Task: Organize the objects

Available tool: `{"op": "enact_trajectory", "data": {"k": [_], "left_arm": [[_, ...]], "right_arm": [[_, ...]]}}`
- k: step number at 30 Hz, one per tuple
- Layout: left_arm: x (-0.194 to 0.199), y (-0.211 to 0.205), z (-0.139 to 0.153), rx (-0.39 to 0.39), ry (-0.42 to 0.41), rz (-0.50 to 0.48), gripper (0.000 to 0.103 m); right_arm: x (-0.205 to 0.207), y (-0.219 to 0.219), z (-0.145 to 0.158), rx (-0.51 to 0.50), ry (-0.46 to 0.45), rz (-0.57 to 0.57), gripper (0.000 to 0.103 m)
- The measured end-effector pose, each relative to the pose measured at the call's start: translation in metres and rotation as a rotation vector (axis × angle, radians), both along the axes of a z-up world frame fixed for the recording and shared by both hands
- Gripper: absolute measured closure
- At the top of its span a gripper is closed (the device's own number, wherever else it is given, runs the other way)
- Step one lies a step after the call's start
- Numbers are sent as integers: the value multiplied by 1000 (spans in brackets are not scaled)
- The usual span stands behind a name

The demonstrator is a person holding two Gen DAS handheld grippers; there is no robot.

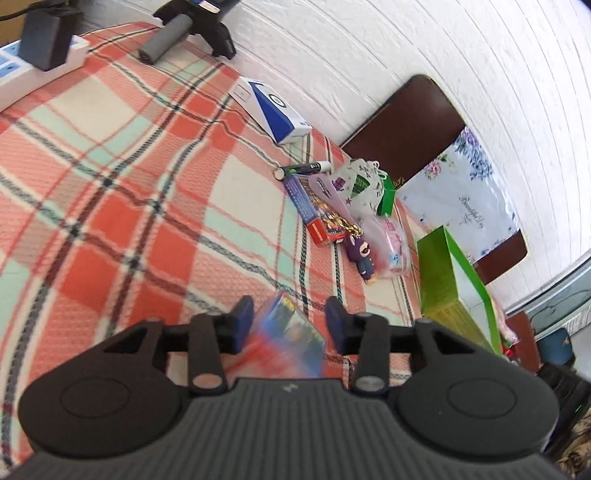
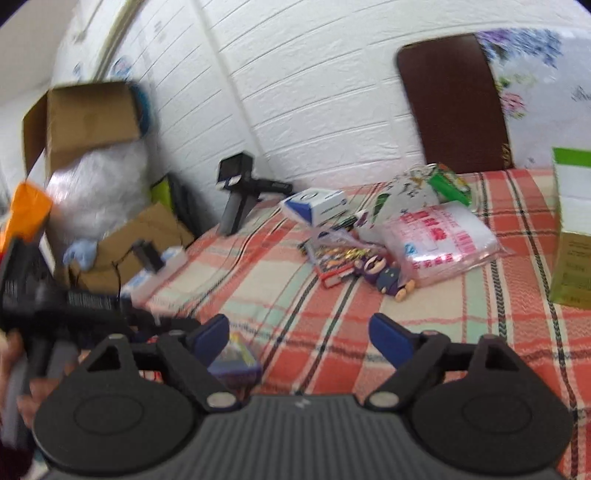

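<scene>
A blurred blue-and-red small box (image 1: 291, 332) sits between the fingers of my left gripper (image 1: 290, 325), whose jaws stand apart from it on both sides. The same box (image 2: 236, 363) shows low in the right wrist view, just beside the left finger of my open, empty right gripper (image 2: 301, 336). On the plaid cloth (image 1: 129, 184) lies a pile: a red-and-blue flat box (image 1: 314, 210), a purple figure keychain (image 1: 362, 258), a pink-printed plastic bag (image 1: 391, 243), a patterned pouch (image 1: 360, 184) and a marker (image 1: 303, 170). The other hand-held gripper (image 2: 55, 306) is at the left.
A blue-and-white box (image 1: 271, 107) lies near the white wall. A green carton (image 1: 447, 284) stands at the right edge. A power strip with an adapter (image 1: 40, 51) and a black device with a grey handle (image 1: 184, 26) sit at the far end. Cardboard boxes (image 2: 85, 118) stand beyond.
</scene>
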State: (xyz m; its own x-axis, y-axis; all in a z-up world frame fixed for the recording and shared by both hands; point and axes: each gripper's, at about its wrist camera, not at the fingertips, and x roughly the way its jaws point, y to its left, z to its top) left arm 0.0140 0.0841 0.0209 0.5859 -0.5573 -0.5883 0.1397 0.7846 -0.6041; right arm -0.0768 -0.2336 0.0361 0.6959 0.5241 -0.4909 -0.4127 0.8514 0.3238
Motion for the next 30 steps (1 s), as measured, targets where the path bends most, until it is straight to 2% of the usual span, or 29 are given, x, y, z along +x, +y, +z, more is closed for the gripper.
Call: {"op": "enact_trajectory", "data": {"k": [4,6,7,10,13,17,19,22,24,25,26,28,30], "left_arm": [[-8,15,3,7,7,43,49],[-14,25,3,-1,24,55,49],[-19,30,3,-1,33,50,49],[-34,38,5,2,46,21,49],[-46,38,4,-14,76,-30,49],[-46,26,-1,-40,95,-89,47],[-36,19,-8,-28,115,-70,39],[-23,13,-22,-47,150,-52,40],[-18,9,-28,-49,165,-52,55],[-15,6,-32,-53,180,-67,76],[-12,4,-36,-67,210,-87,88],[-10,1,-46,-90,256,-102,89],[-11,2,-46,-86,254,-104,90]], "right_arm": [[-9,27,-8,-76,4,136,12],[-11,40,-9,-85,5,191,8],[-12,47,-9,-90,-2,215,2],[-16,69,-10,-140,-41,292,0],[-13,86,-17,-211,-50,329,0],[-4,96,-28,-246,-37,355,0],[2,102,-33,-262,-25,362,0],[9,110,-41,-286,-11,382,0],[7,118,-44,-337,-47,375,0],[5,121,-45,-354,-63,382,0],[3,123,-45,-361,-76,389,0],[3,123,-45,-366,-84,394,0],[2,120,-46,-366,-79,386,0]]}}
